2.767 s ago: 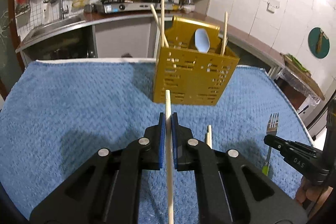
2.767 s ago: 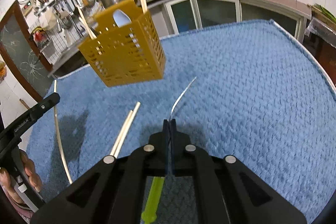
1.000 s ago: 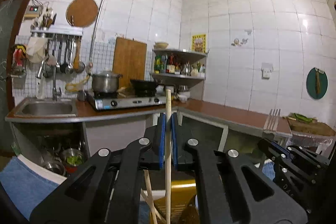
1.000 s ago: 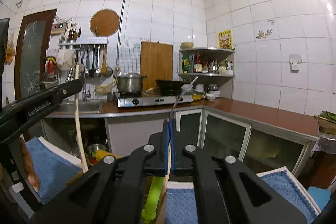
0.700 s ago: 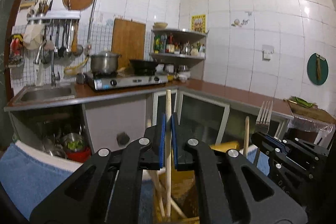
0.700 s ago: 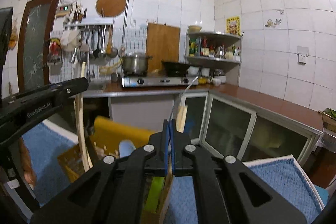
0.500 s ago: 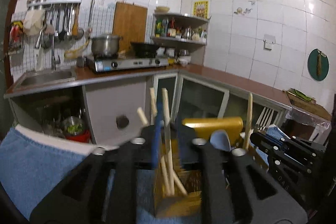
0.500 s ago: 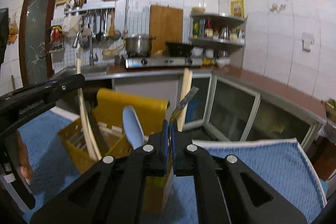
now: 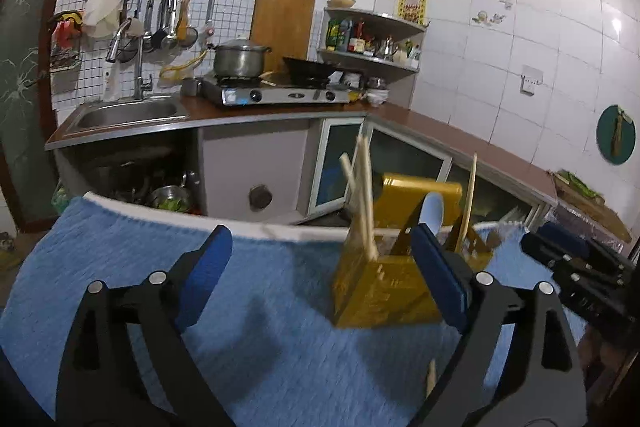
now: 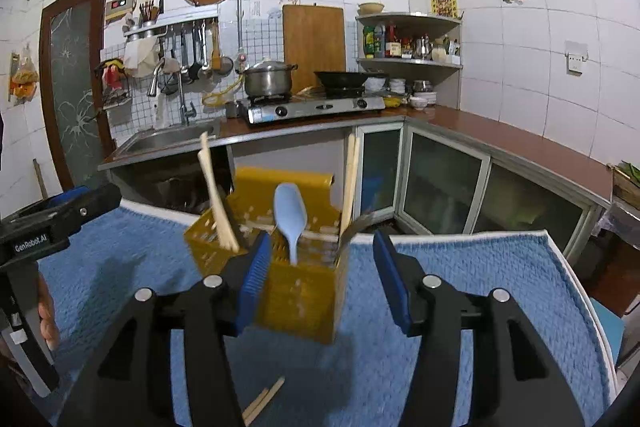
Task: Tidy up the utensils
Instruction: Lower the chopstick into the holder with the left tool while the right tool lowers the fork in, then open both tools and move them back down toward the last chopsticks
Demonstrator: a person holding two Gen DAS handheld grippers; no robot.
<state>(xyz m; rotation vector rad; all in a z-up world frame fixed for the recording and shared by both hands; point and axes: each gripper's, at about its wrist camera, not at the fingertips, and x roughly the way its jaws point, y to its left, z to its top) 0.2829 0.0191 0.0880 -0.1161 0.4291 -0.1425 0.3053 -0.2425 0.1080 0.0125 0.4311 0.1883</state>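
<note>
A yellow slotted utensil holder stands on the blue towel. In it stand wooden chopsticks, a pale blue spoon and a metal fork leaning at its right corner. My left gripper hovers just before the holder, jaws opening wide with nothing between the pads. My right gripper is also near the holder, its jaws opening and its pads touching nothing. Each gripper shows in the other's view: the right gripper, the left gripper.
Loose chopsticks lie on the towel close below the grippers. A person's hand holds the left gripper. Behind the table edge are a kitchen counter with a sink and a stove.
Both grippers, earlier shut on a chopstick and a fork and raised over the holder, have tipped down and opened. The chopstick and the fork now stand in the holder.
</note>
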